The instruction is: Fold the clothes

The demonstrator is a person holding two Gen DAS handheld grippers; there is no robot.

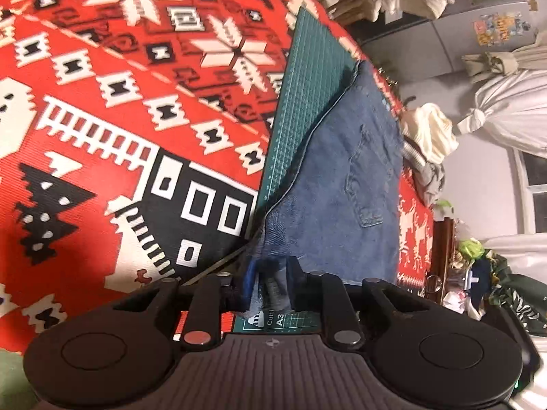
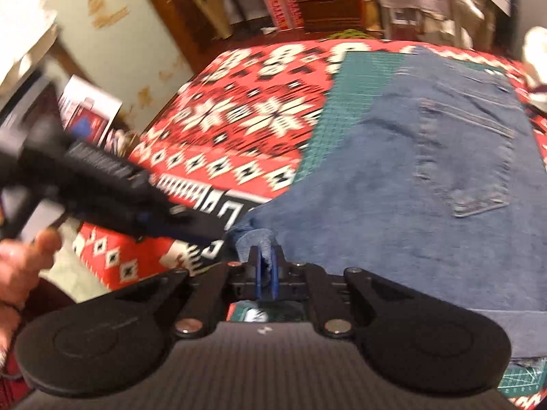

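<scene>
The left gripper (image 1: 270, 283) pinches a corner of the blue denim garment (image 1: 342, 177), and the right gripper (image 2: 265, 266) is clamped on the same corner. The denim spreads toward twelve o'clock over a green gridded cutting mat (image 1: 297, 102), on a red patterned woven tablecloth (image 1: 119, 102); a bare hand (image 2: 24, 266) shows at nine o'clock

Both cameras sit just behind their own gripper fingers, close above the table. The left wrist view is rolled sideways and looks along the jeans (image 1: 345, 171) and green cutting mat (image 1: 301, 102). The right wrist view looks down along them, level. Both share the red patterned cloth (image 2: 239, 119).
</scene>
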